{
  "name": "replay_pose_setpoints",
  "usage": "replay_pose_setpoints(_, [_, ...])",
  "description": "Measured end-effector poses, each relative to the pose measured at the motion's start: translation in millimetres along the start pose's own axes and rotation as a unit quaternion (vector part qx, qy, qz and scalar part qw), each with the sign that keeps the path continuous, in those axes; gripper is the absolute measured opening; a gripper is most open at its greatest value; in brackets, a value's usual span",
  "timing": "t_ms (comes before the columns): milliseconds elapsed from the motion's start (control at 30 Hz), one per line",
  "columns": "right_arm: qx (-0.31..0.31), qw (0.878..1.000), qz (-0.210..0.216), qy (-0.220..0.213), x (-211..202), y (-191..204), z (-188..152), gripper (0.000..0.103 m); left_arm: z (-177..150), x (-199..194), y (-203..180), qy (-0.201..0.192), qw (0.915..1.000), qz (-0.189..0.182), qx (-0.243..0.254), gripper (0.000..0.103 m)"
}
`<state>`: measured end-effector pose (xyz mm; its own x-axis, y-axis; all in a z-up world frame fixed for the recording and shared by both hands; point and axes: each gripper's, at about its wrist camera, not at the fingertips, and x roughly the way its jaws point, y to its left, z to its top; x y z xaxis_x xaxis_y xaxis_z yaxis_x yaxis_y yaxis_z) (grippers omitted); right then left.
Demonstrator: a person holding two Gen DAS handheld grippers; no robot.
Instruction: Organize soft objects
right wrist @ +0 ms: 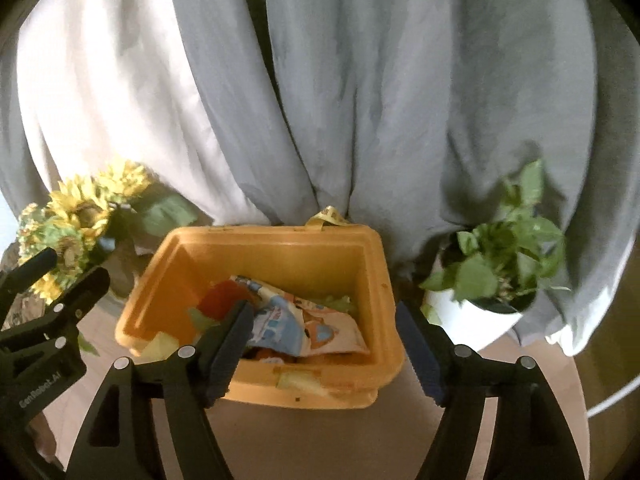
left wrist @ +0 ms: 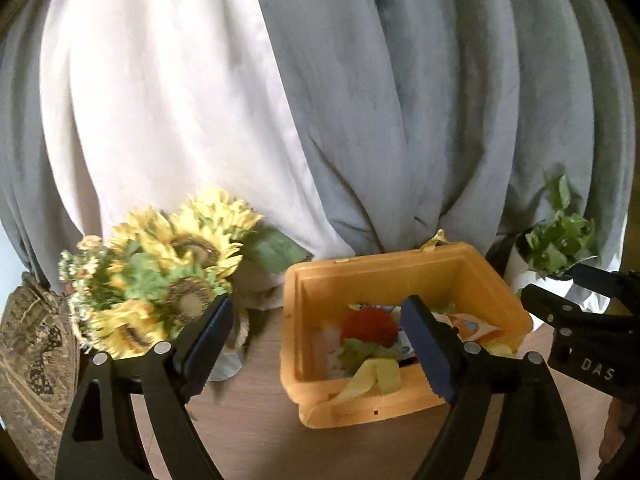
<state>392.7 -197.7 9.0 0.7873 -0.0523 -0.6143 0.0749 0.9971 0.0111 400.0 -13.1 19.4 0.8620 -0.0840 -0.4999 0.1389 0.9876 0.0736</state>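
An orange plastic bin (left wrist: 496, 292) (right wrist: 384, 280) stands on a wooden table. Inside lie a red soft toy with green leaves (left wrist: 370, 322) (right wrist: 222, 298), a printed cloth with cartoon figures (right wrist: 316, 324) (left wrist: 468, 326) and yellow-green fabric pieces (left wrist: 376, 376). My left gripper (left wrist: 320, 344) is open and empty, with its right finger over the bin's near side. My right gripper (right wrist: 326, 344) is open and empty, spanning the bin's near right part. Each gripper shows at the edge of the other's view: the right gripper (left wrist: 576, 292) and the left gripper (right wrist: 60, 268).
A bunch of artificial sunflowers (left wrist: 168, 264) (right wrist: 76, 216) stands left of the bin. A green potted plant in a white pot (right wrist: 496, 272) (left wrist: 560, 240) stands to its right. Grey and white curtains (left wrist: 320, 100) hang behind. A patterned cushion (left wrist: 28, 352) is at far left.
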Motion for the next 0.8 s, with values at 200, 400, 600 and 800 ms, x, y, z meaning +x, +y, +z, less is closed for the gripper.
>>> replay_pose_setpoints(200, [0.026,0.999,-0.021,-0.04,-54.5,11.8,-25.6,0.084,-14.9,-43.5,11.5,-0.027,0.9995,-0.011,0.014,0.094])
replay_pose_setpoints(400, [0.039,0.996,-0.039,-0.073,-102.1,20.2,-51.0,0.086,-31.7,-92.3,17.0,-0.06,0.9978,-0.012,0.026,0.101])
replay_pose_setpoints(600, [0.038,0.993,-0.055,-0.098,-143.5,24.9,-72.8,0.092,-51.1,-136.8,19.4,-0.076,0.9968,-0.01,0.022,0.103])
replay_pose_setpoints(800, [0.024,0.991,-0.049,-0.12,-185.4,28.1,-97.6,0.093,-77.5,-180.7,17.5,-0.08,0.9967,-0.014,0.003,0.103])
